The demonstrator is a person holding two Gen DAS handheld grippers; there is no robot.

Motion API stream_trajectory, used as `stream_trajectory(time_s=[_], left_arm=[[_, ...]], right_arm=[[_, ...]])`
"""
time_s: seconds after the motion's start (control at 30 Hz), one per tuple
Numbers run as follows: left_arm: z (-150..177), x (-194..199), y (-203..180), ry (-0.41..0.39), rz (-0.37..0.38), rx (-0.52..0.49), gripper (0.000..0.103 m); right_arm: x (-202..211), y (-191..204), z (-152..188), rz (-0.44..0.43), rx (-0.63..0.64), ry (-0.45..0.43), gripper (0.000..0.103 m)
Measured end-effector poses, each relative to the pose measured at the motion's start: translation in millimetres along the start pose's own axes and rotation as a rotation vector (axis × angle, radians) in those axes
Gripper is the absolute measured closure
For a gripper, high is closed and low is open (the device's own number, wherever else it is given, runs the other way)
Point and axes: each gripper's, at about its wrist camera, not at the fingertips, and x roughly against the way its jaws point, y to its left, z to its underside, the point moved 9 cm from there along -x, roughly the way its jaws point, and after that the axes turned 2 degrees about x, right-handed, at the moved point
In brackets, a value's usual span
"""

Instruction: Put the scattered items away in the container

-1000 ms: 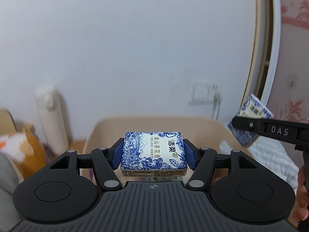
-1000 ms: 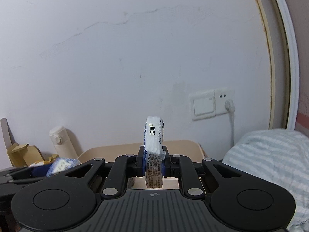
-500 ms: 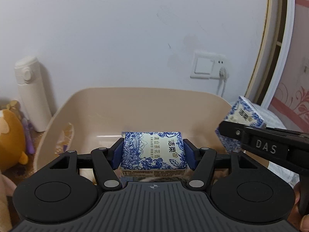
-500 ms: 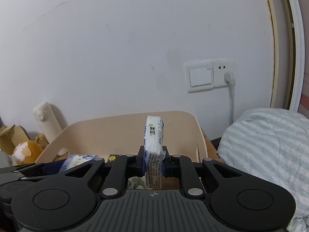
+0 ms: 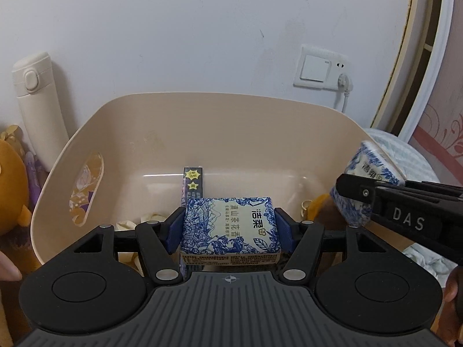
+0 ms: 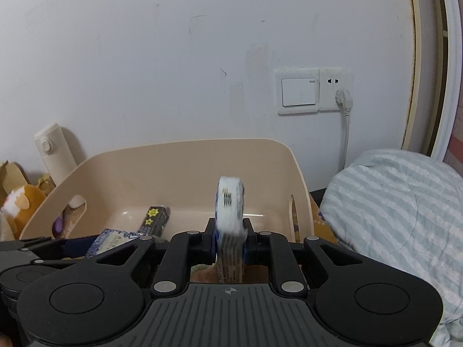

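A cream flask (image 5: 40,110) stands against the wall at far left, with an orange plush toy (image 5: 11,185) below it. Next comes the beige tub (image 5: 220,107), open-topped, a dark slim box (image 5: 193,185) with yellow stars lying on its floor beside some pale crumpled bits.

The left gripper (image 5: 230,230) hangs over the tub's near edge, its blue pads clamped on the short ends of a blue-and-white tissue pack (image 5: 230,227), held flat with its printed face up.

To its right, the right gripper (image 6: 230,245) is also over the near edge of the tub, towards its right end. A second pack (image 6: 230,219) stands on edge between its pads; the jaws are opening, and the pack looks blurred, though the pads seem to touch its sides. From the left camera that pack (image 5: 367,179) shows just past the tub's right wall.

Farther right is a wall switch (image 6: 299,91) with a plugged socket, then striped bedding (image 6: 399,202).
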Motion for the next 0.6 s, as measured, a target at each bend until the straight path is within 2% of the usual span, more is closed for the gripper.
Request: stream_trajectory(time_s=[0.03,0.07,0.13,0.2,0.6], left_arm=[[1.2,-0.5,-0.3,0.004,0.002,-0.002,0.036],[2.7,-0.7,-0.7,0.007,0.009,-0.003,0.031],[5.0,-2.0,-2.4,0.011,0.021,-0.002,0.028],[7.3,-3.6,-3.8,0.014,0.017,-0.007,0.027],[2.7,7.1,2.3,-0.034,0.021,0.036,0.02]], right_arm=[[0.7,0.9,0.2,0.0,0.003,0.001,0.082],[0.9,1.7,0.1,-0.003,0.006,0.001,0.072],[1.6,3.5,-0.3,-0.012,0.006,0.002,0.063],[2.4,4.1,-0.4,-0.014,0.002,0.002,0.04],[15.6,-3.1,-16.3,-0.039,-0.03,-0.021,0.031]])
